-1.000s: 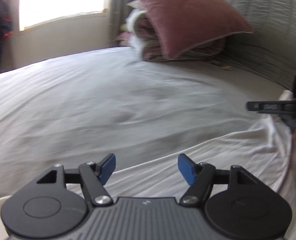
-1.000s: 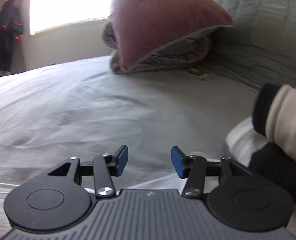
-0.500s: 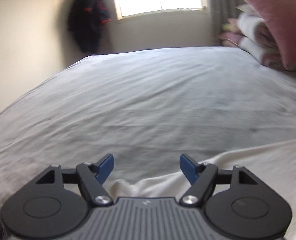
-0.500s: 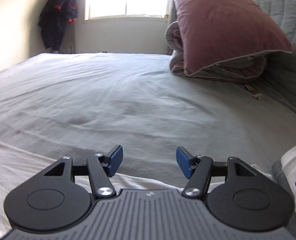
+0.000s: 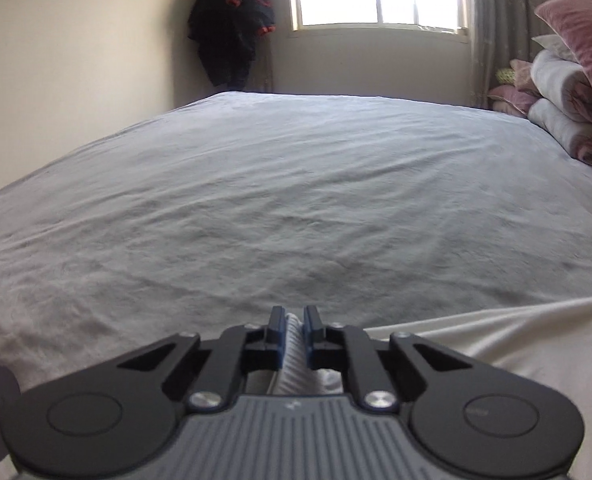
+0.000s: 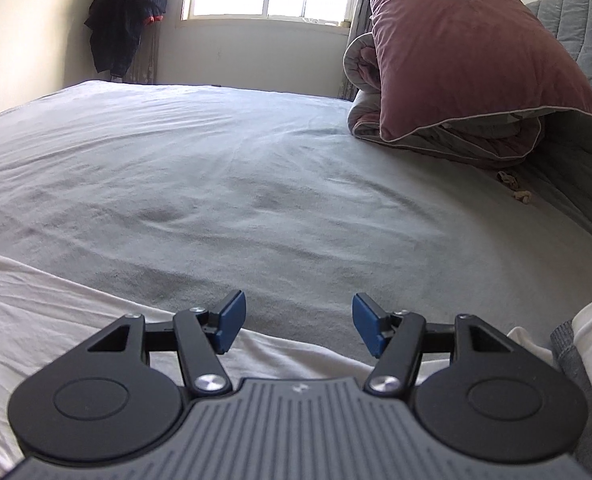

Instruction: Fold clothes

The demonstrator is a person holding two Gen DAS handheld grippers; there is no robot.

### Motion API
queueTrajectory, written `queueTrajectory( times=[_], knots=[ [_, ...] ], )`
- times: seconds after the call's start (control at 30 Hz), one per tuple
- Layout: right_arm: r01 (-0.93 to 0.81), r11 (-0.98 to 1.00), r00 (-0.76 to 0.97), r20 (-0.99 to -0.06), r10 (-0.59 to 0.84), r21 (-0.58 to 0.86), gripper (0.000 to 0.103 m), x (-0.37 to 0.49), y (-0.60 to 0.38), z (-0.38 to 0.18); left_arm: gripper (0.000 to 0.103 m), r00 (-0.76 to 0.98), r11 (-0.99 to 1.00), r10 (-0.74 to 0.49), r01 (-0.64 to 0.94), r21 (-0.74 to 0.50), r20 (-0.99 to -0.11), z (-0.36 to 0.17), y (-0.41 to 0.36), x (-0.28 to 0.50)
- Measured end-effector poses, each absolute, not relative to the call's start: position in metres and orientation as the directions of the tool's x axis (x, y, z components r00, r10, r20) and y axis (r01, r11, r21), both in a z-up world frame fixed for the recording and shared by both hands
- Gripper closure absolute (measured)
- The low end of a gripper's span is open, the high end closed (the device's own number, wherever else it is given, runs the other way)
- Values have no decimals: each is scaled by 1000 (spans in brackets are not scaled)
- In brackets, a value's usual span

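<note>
At bed's (image 5: 296, 184) near edge, white garment (image 5: 515, 340) lies w/ long axis running left-right. Left tongs (image 5: 294, 322) have just closed, pinching its ribbed hem; right tongs (image 6: 294, 322) hover open over its far edge, holding nothing.

Left tongs (image 5: 294, 330) just closed, pinching white cloth (image 5: 296, 364); right tongs (image 6: 294, 326) parted, empty.
</note>
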State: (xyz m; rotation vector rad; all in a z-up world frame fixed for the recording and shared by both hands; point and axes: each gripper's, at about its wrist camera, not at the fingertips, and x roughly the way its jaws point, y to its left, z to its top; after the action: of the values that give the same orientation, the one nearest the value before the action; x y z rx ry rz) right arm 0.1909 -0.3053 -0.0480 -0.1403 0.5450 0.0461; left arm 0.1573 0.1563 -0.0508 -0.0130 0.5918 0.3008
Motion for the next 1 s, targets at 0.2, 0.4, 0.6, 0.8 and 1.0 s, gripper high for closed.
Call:
queueTrajectory(
  times=[0.2,0.4,0.6,0.8,1.0],
  knots=[
    [-74,987,839,-545,-16,-142,40,196,-305,-55,84,767,943,327,-305,133,-553,-60,153,167],
    [-74,991,824,-567,0,-108,32,194,-302,-58,53,749,925,372,-345,157,-548,-53,157,167],
    [-32,999,779,-627,1,-37,32,181,-307,-37,37,813,938,347,-304,168,-467,-10,145,132],
    [18,1000,753,-658,-10,6,30,136,-332,-4,25,838,977,209,-153,151,-504,16,127,84],
    [108,992,745,-666,-36,67,30,78,-364,4,18,847,997,55,-14,82,-529,12,104,47]
  ],
)
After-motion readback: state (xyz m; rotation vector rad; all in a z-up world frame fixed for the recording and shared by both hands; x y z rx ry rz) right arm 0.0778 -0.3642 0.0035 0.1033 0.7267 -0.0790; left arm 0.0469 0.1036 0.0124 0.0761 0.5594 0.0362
